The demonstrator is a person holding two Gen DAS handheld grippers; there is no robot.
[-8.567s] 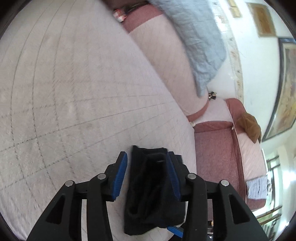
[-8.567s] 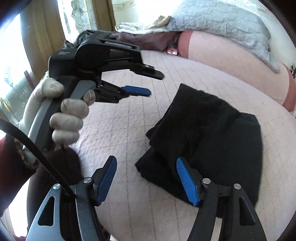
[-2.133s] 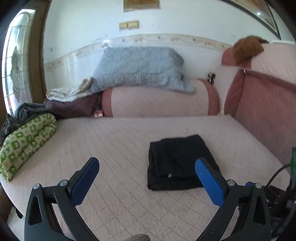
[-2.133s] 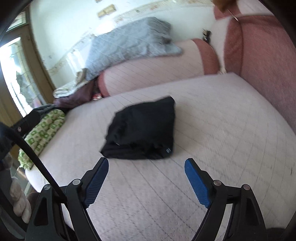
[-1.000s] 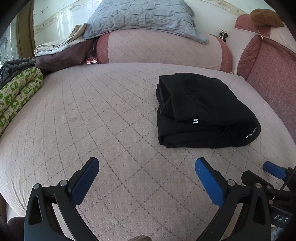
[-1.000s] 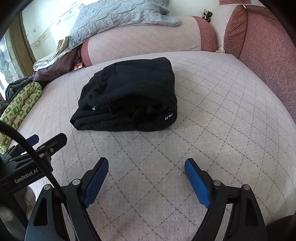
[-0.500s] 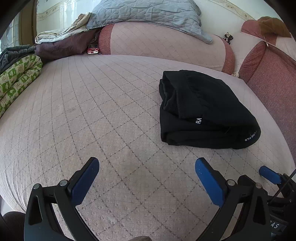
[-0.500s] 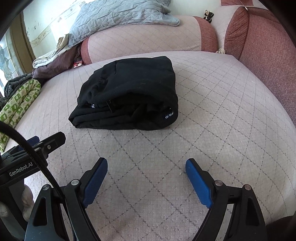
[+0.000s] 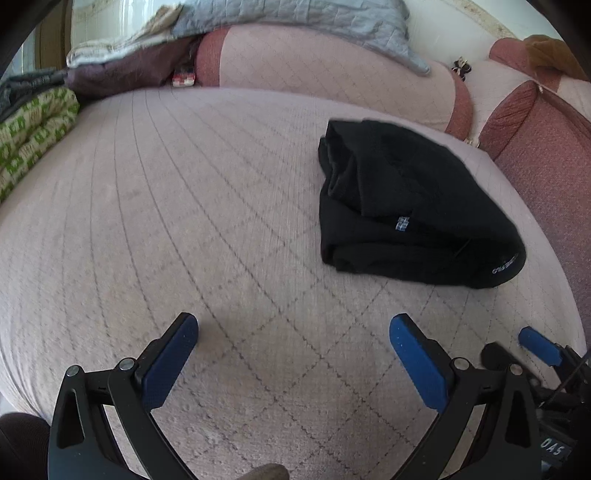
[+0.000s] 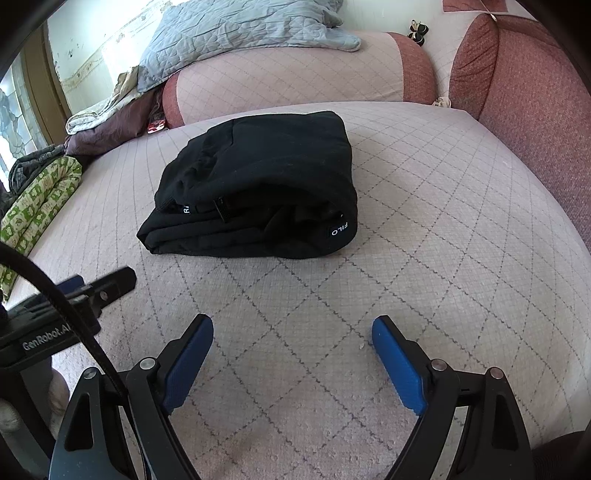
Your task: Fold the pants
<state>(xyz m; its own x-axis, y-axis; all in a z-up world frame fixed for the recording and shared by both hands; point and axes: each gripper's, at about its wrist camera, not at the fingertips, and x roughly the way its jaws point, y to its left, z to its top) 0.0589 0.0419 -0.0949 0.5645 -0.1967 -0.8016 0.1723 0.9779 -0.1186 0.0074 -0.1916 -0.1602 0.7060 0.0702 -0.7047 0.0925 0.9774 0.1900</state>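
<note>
Lying folded into a compact black bundle on the pink quilted mattress, the pants are seen well ahead of the left gripper and right gripper, both of which are held wide open, empty, low over the quilt.

Folded pants lie on the quilted seat, ahead of both grippers (neither touching). Behind: bolster, blanket on top.
</note>
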